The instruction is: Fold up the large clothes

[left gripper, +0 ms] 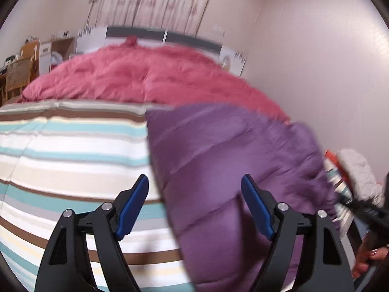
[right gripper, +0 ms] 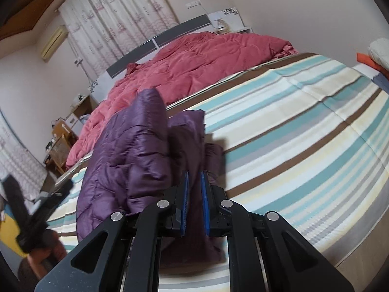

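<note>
A purple quilted jacket (left gripper: 231, 160) lies on the striped bed cover (left gripper: 73, 150). In the left wrist view my left gripper (left gripper: 194, 182) is open and empty, its blue pads spread over the jacket's left edge. In the right wrist view my right gripper (right gripper: 194, 180) is shut on a fold of the purple jacket (right gripper: 136, 150) and holds it bunched up above the striped cover (right gripper: 291, 133). The right gripper also shows at the right edge of the left wrist view (left gripper: 364, 211), blurred.
A pink quilt (left gripper: 136, 77) is heaped at the head of the bed, also in the right wrist view (right gripper: 194, 65). The grey headboard (left gripper: 170, 37), curtains (right gripper: 121, 17) and wooden furniture (left gripper: 22, 70) stand behind. White and orange items (left gripper: 352, 168) lie at the right bed edge.
</note>
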`<act>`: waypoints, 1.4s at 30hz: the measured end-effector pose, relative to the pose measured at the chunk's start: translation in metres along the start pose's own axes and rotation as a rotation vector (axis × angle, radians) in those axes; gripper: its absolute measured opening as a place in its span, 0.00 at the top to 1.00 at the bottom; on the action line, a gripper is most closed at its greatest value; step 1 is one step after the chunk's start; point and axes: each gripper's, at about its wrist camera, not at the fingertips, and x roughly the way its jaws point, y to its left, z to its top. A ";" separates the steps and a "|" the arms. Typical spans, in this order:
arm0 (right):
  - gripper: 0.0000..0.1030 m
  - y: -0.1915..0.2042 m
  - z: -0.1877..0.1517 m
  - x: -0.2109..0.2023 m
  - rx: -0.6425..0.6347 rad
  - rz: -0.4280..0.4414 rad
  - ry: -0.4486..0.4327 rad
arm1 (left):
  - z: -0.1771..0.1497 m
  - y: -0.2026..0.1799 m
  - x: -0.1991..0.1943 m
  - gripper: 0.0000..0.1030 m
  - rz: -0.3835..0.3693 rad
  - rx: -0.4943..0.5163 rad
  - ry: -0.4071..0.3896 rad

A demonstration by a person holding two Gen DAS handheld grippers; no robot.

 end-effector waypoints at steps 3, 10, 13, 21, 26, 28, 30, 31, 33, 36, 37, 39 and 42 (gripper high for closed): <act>0.90 0.010 0.000 0.000 -0.017 0.006 -0.002 | -0.011 -0.010 0.014 0.32 -0.020 0.042 0.051; 0.90 0.028 0.005 0.002 -0.070 -0.013 -0.025 | -0.022 -0.029 0.012 0.36 -0.037 0.149 0.062; 0.90 0.035 0.006 0.001 -0.091 -0.017 -0.034 | -0.023 -0.030 0.010 0.37 -0.044 0.138 0.068; 0.90 0.073 0.023 0.014 -0.196 0.025 -0.050 | -0.022 -0.038 0.015 0.38 -0.035 0.168 0.079; 0.90 0.094 0.031 0.044 -0.289 -0.049 -0.020 | -0.020 -0.045 0.016 0.38 -0.028 0.189 0.088; 0.90 0.085 0.028 0.059 -0.309 -0.120 0.015 | -0.021 -0.048 0.017 0.38 -0.027 0.200 0.088; 0.90 0.065 0.019 0.070 -0.279 -0.151 0.071 | -0.022 -0.053 0.018 0.38 -0.034 0.215 0.087; 0.90 0.051 0.011 0.074 -0.254 -0.158 0.094 | -0.024 -0.058 0.018 0.38 -0.038 0.236 0.083; 0.90 0.033 -0.003 0.078 -0.229 -0.188 0.106 | -0.027 -0.068 0.017 0.38 -0.046 0.273 0.076; 0.90 0.004 -0.018 0.087 -0.154 -0.216 0.090 | -0.032 -0.085 0.022 0.38 -0.042 0.314 0.057; 0.90 0.000 -0.019 0.091 -0.135 -0.220 0.085 | -0.033 -0.088 0.025 0.38 -0.036 0.322 0.053; 0.90 -0.005 -0.019 0.100 -0.124 -0.251 0.065 | -0.034 -0.092 0.032 0.37 -0.039 0.326 0.052; 0.90 -0.007 -0.020 0.105 -0.105 -0.239 0.053 | -0.035 -0.092 0.034 0.37 -0.038 0.332 0.057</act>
